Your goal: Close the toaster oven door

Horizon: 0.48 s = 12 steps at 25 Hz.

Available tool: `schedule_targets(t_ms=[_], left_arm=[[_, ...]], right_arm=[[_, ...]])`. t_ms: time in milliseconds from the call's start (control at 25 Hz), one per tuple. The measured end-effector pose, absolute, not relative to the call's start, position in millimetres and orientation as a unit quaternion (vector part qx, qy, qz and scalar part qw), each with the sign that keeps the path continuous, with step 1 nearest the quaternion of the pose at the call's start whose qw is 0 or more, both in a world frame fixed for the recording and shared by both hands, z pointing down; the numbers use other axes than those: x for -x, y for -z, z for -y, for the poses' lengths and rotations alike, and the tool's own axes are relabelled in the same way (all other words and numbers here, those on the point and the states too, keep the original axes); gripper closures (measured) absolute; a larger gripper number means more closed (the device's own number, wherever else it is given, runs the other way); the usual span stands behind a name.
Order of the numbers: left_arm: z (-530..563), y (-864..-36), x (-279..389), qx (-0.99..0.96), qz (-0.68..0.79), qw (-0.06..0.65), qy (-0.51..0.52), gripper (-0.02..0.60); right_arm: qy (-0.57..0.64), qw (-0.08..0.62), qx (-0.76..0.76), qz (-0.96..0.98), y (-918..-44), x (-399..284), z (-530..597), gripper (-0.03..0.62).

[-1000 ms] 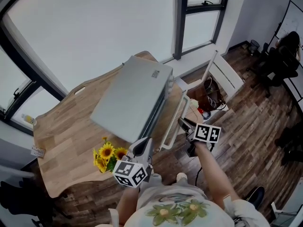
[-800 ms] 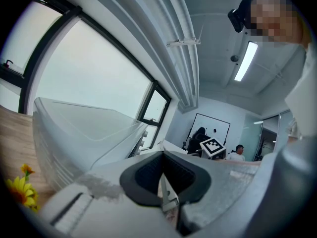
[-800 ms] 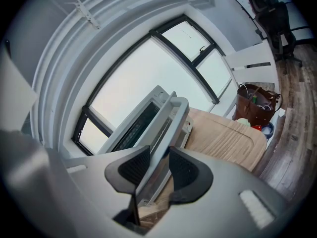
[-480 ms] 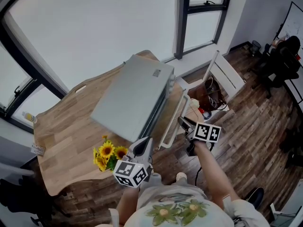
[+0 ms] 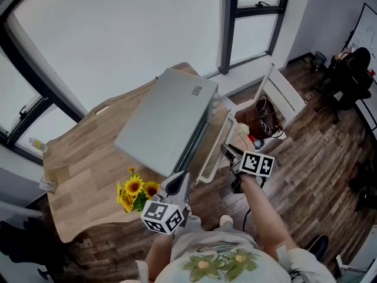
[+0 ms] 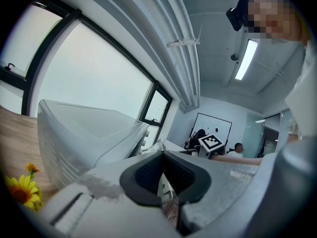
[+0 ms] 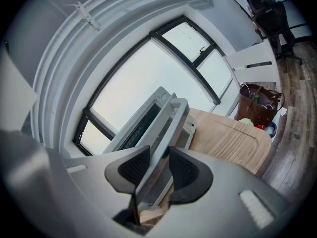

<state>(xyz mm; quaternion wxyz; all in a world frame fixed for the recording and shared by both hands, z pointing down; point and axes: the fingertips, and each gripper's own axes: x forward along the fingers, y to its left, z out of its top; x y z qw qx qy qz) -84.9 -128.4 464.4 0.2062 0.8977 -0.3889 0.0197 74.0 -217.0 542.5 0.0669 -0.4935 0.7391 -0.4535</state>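
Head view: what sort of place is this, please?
Probably an office or meeting room: a whiteboard on the far wall, a black office chair near it, and tall dark-framed windows behind the wooden table.

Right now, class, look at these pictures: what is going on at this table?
A person holds tongs in each hand. The right tongs grip the handle of the toaster oven door, which looks ajar, not yet shut. The left tongs are shut and empty, hovering near the sunflowers on the wooden table.
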Motion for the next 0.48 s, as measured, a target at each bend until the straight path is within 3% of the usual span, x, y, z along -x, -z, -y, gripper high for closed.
schedule_targets(t_ms=[480], left_arm=[[125.9,-464.5,93.0,-0.894,0.400,0.203,-0.018,0.578]], right_arm=[[0.453,0.062,0.501,-0.735,-534.8,-63.2,225.6,0.468]])
